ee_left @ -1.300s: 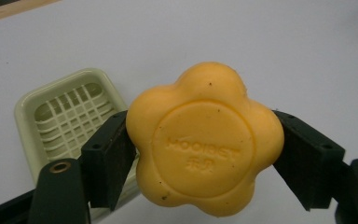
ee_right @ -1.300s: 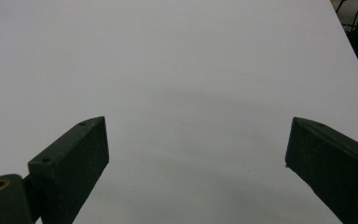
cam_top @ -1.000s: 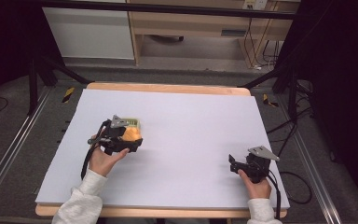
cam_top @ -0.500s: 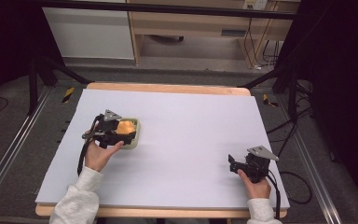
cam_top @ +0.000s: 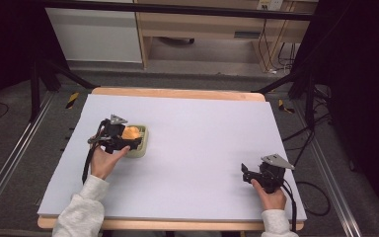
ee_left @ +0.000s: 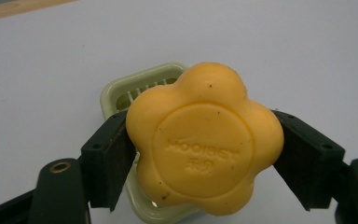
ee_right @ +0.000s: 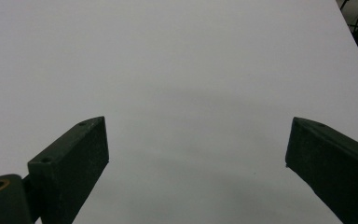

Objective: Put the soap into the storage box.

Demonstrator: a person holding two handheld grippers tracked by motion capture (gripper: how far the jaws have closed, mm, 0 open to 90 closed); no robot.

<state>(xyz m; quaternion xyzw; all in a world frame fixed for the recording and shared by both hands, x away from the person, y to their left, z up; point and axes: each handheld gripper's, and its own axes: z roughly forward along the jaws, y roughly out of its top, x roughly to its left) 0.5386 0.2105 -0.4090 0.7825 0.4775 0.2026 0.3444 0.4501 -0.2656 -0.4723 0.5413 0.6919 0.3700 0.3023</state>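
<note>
A yellow flower-shaped soap (ee_left: 204, 140) is clamped between the jaws of my left gripper (ee_left: 204, 154), just above a pale green slatted soap dish (ee_left: 135, 88). From above, the left gripper (cam_top: 128, 138) holds the soap (cam_top: 132, 133) over the dish (cam_top: 142, 147) at the table's left. My right gripper (cam_top: 247, 174) rests near the front right corner of the white table top (cam_top: 202, 128). Its jaws stand wide apart in the right gripper view (ee_right: 196, 154), with bare table between them.
A wooden table edge (cam_top: 177, 94) runs along the far side of the white top. Metal rails (cam_top: 10, 163) flank the table on the floor, and cables (cam_top: 321, 197) trail at the right. A wooden cabinet (cam_top: 202, 29) stands behind.
My left gripper has carried the soap a little to the right, over the dish. The right gripper has stayed in place.
</note>
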